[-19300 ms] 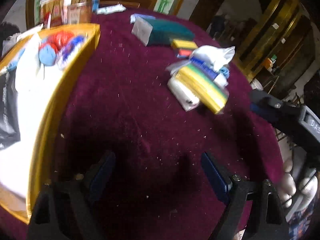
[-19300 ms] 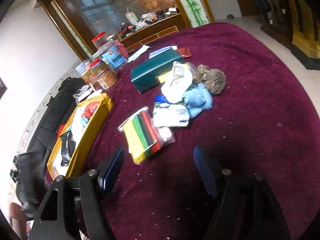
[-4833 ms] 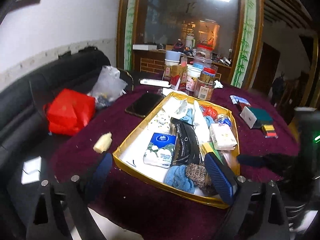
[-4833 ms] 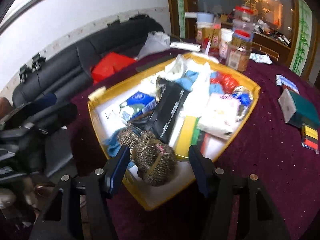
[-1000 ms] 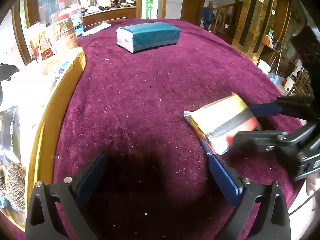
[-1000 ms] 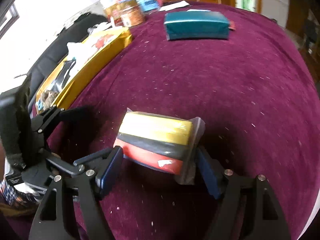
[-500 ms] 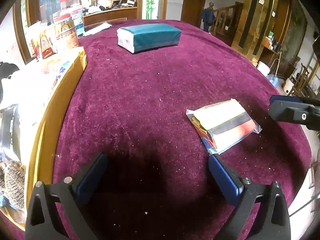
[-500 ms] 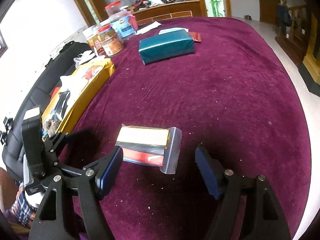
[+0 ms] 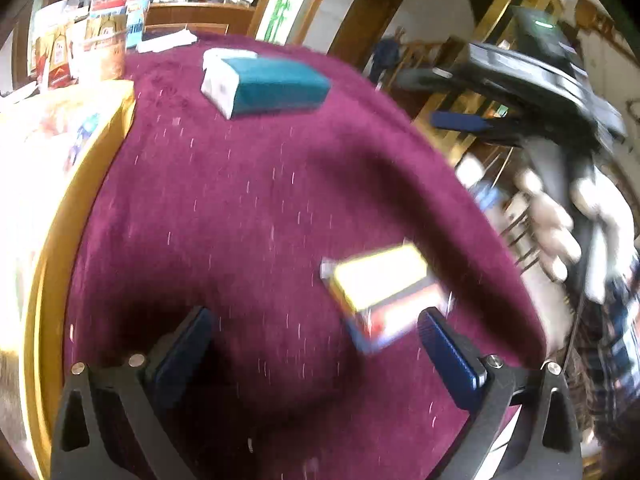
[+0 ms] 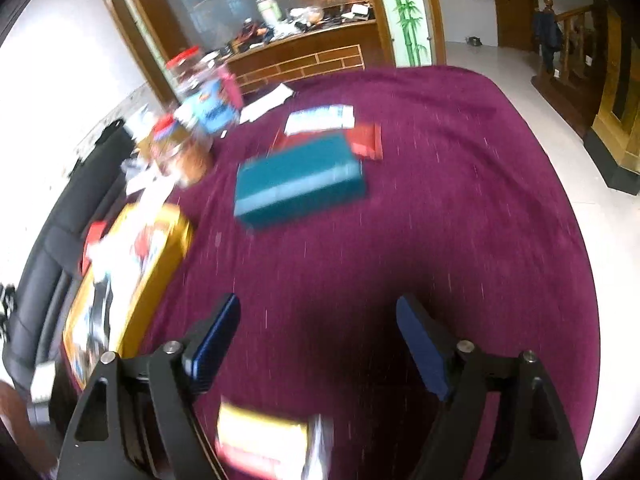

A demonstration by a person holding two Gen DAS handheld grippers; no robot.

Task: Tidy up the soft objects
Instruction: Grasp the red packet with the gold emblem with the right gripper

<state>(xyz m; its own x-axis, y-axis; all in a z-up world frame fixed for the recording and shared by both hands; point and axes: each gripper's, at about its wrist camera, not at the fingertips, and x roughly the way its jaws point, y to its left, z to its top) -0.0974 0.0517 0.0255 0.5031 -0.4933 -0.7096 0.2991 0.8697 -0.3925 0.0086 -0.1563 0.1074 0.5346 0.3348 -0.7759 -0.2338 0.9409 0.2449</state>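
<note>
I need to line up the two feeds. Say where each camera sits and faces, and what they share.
Left wrist: on the left gripper, looking across the table; its open fingers, the right gripper and hand show.
Right wrist: looking over the table toward the cabinet; its open fingers show.
Shared: teal pack, sponge pack, tray.

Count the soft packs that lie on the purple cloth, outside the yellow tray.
2. The teal tissue pack lies at the far side of the cloth, and the bagged colored cloths lie near the front edge. Others may sit out of view.
</note>
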